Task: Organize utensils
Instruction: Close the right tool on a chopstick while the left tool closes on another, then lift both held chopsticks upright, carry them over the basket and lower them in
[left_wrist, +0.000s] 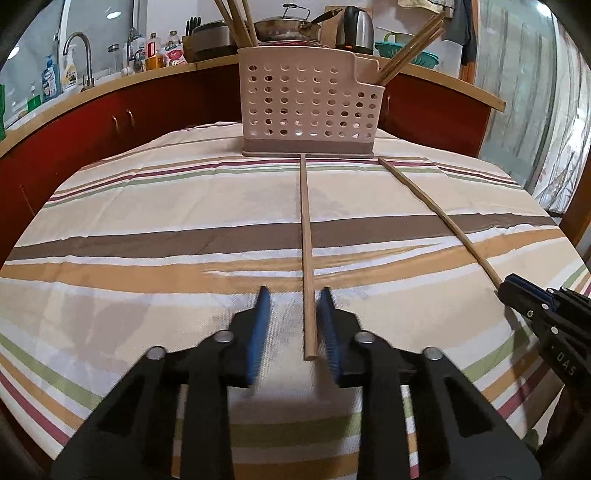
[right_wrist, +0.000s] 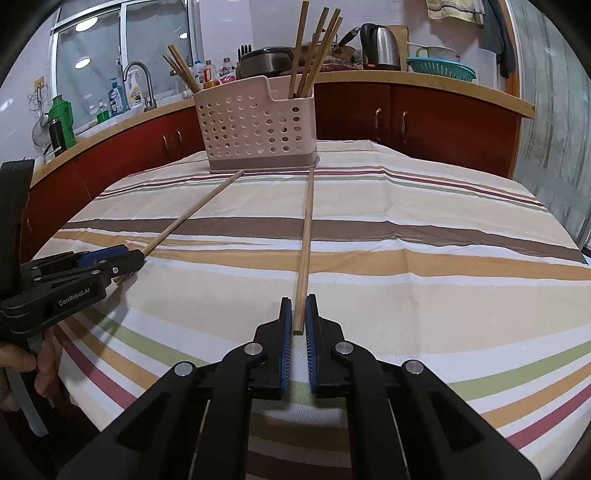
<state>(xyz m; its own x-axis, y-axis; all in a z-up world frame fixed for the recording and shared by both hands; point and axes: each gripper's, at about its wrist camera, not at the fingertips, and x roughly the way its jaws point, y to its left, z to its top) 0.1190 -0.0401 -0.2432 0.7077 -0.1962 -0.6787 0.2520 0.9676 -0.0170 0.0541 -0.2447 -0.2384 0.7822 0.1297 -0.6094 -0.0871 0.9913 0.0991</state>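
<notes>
Two wooden chopsticks lie on the striped tablecloth, pointing at a pink perforated utensil holder (left_wrist: 308, 107) (right_wrist: 258, 127) that has several chopsticks standing in it. My left gripper (left_wrist: 293, 297) is open around the near end of the left chopstick (left_wrist: 306, 243); the stick lies against the right pad, the left pad is apart from it. My right gripper (right_wrist: 298, 301) is closed to a narrow gap around the near end of the right chopstick (right_wrist: 306, 240), pads touching or nearly touching it. Each gripper also shows in the other view, the right (left_wrist: 508, 290) and the left (right_wrist: 135, 256).
The table (right_wrist: 406, 229) carries a striped cloth. Behind it runs a red-fronted kitchen counter (right_wrist: 424, 122) with a sink tap (left_wrist: 79, 55), bottles, a kettle (right_wrist: 382, 46), pans and a teal colander (right_wrist: 441, 70). A glass door is at the right.
</notes>
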